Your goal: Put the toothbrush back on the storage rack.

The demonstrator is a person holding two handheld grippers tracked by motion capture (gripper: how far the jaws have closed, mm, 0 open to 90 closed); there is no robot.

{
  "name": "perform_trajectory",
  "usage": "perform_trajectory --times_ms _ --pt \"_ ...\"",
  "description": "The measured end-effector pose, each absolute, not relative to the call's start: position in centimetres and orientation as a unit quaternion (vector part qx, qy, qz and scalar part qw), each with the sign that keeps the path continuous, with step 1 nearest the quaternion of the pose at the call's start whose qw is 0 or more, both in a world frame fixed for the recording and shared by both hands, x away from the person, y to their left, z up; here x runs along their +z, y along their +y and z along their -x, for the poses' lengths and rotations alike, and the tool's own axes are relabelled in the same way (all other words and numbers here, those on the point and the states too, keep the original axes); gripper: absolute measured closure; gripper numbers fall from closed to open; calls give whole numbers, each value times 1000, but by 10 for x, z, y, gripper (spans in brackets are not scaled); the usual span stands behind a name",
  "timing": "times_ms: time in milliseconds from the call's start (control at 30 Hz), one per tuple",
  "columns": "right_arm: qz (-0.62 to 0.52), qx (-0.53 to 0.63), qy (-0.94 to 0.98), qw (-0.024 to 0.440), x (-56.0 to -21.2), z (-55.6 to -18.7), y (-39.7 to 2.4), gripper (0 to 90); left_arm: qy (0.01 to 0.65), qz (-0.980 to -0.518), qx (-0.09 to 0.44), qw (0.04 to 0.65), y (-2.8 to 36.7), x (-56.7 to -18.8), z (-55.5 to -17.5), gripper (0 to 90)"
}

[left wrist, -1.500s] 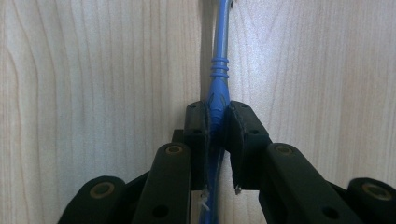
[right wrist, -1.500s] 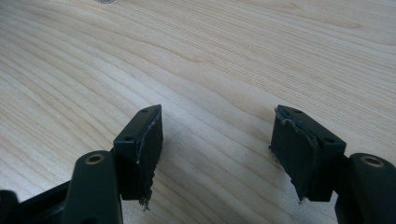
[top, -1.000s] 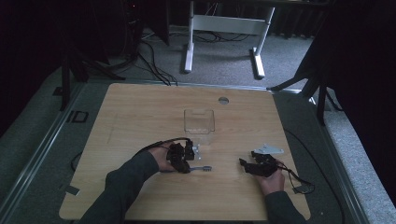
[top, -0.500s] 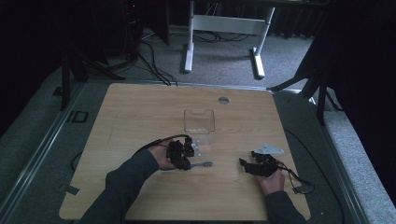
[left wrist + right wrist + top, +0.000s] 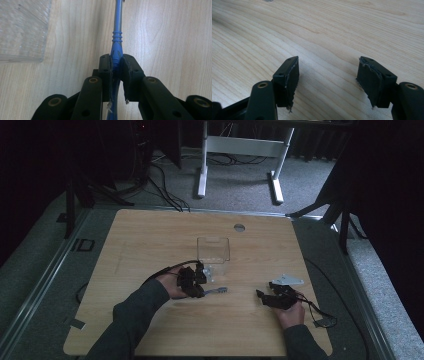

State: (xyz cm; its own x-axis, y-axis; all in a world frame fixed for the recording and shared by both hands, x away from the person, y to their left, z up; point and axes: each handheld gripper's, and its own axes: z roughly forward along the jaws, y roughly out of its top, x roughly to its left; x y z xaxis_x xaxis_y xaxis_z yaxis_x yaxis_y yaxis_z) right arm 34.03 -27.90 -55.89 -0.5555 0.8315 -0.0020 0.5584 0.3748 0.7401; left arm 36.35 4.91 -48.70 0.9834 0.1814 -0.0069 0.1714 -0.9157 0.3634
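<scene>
Left forearm enters from 7 o'clock in high view, sleeve dark, angled toward 1 o'clock. Left gripper (image 5: 194,281) low over bench, jaws clamped tight on thin blue handle (image 5: 117,42). Right hand at 5 o'clock; right gripper (image 5: 327,75) points toward 10 o'clock, jaws spread wide, nothing between them.

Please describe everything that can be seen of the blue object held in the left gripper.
The slim blue plastic handle looks like that of a toothbrush, though its far end is cut off in the left gripper view. It has a ribbed ring section and turns greyish further out. The left gripper is shut on it, both pads pressing its sides. In the high view it sticks out level toward the right, low over the light wooden table, near the clear plastic box. Whether it touches the table is unclear.
</scene>
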Motion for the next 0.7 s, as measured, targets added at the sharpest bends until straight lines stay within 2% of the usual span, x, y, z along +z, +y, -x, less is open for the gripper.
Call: perform_trajectory --times_ms 700 --pt "-431 357 806 191 -559 -340 -279 335 105 -972 32 208 51 -479 -366 787"
